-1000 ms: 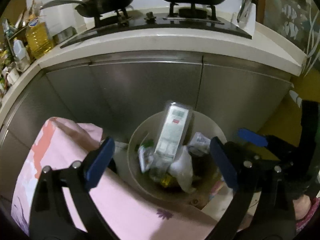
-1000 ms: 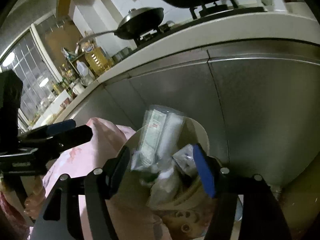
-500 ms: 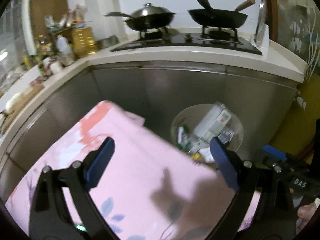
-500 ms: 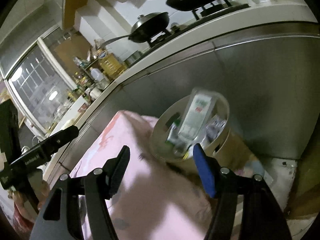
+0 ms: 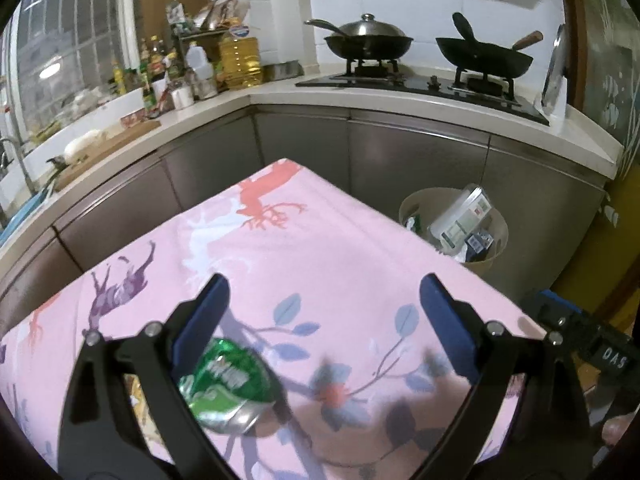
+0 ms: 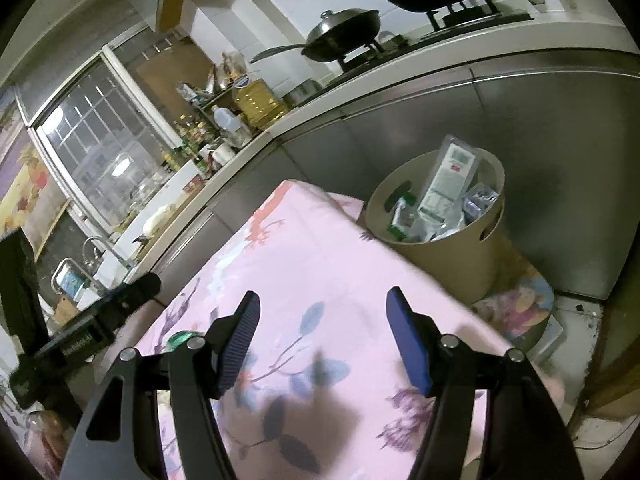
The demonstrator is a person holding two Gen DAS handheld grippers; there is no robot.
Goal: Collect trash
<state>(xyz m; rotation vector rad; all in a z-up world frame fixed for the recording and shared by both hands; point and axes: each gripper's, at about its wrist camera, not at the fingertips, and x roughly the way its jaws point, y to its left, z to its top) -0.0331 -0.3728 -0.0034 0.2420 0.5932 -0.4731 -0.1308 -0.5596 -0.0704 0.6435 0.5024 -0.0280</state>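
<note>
I hold both grippers above the pink floral worktop (image 5: 320,248), the left gripper (image 5: 324,312) and the right gripper (image 6: 322,332) each with jaws spread wide and gripping nothing. A crushed green can (image 5: 228,388) lies on the cloth just beside the left gripper's left finger. The beige trash bin (image 6: 448,256), stuffed with packaging, stands on the floor past the worktop's far edge, against the steel cabinets (image 6: 540,128).

Dim indoor light, fisheye bending the edges hard with black vignette corners. Window (image 6: 100,160) glowing pale. Steel cabinets (image 6: 560,152) catching soft glare. Claw shadows falling on the pink cloth (image 5: 320,264). Green can (image 5: 228,384) blurring slightly.
</note>
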